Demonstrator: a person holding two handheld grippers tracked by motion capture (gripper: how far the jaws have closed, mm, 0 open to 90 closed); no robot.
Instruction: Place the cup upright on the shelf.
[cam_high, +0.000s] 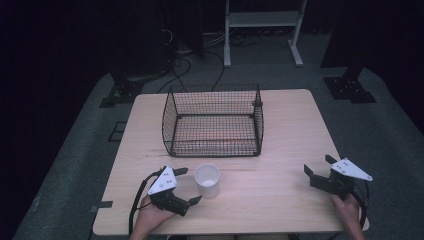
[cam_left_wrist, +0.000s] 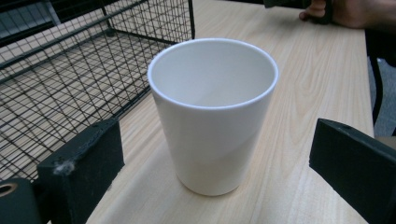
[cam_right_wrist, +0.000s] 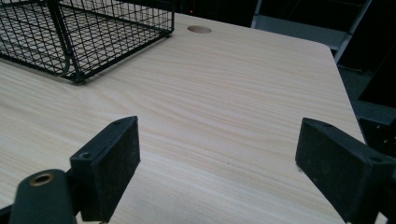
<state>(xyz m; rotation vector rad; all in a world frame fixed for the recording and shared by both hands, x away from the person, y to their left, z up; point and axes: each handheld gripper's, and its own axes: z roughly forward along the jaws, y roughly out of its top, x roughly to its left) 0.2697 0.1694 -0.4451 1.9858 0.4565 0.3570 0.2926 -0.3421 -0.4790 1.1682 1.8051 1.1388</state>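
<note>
One white cup (cam_left_wrist: 214, 116), upright, between left tool (cam_left_wrist: 219, 163) jaws

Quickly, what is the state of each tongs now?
Left tongs: open, around the white plastic cup, not touching.
Right tongs: open, holding nothing.

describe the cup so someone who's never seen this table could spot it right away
On the pale wooden table, find the black wire mesh basket near the middle. Just in front of its near wall, toward the person, a plain white handleless cup stands upright and empty. It is the table's one white round thing, and sits between the open jaws of the left gripper.
</note>
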